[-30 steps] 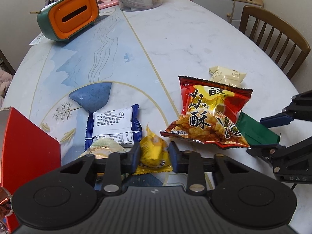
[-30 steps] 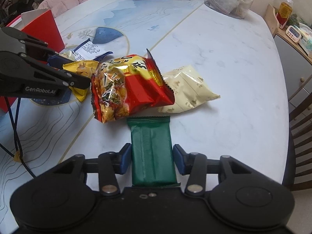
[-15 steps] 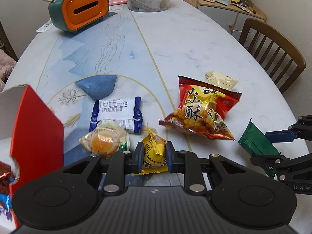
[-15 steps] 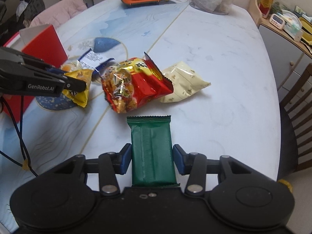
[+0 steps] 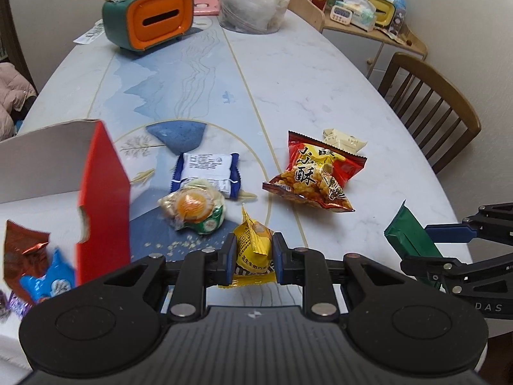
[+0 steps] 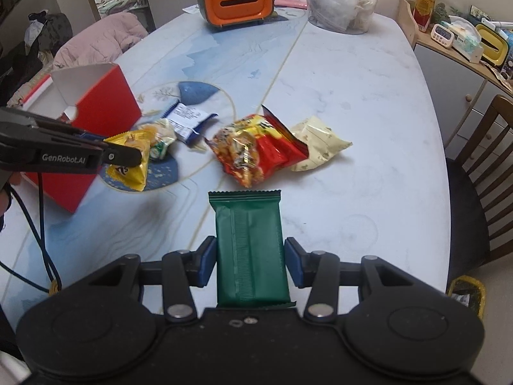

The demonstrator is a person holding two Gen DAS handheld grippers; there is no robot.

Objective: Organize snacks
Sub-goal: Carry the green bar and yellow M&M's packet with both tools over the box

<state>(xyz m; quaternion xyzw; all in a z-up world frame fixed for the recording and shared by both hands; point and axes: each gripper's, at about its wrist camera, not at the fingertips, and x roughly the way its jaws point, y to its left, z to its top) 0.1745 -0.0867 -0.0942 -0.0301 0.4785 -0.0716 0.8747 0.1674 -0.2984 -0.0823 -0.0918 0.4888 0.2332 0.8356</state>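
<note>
Now I should carry both packets to the red box [image 5: 102, 192] at my ten o'clock and let each go only once it hangs over the opening, keeping the two tools from crossing. My left gripper [image 5: 253, 253] pinches the yellow snack packet [image 5: 253, 247], clamped upright between its fingers, while my right gripper [image 6: 249, 258] pinches the green bar [image 6: 248, 240], which juts forward toward twelve o'clock above the table [image 6: 352, 80].

Green packet [image 6: 249, 250] in right gripper [image 6: 250, 261]
</note>
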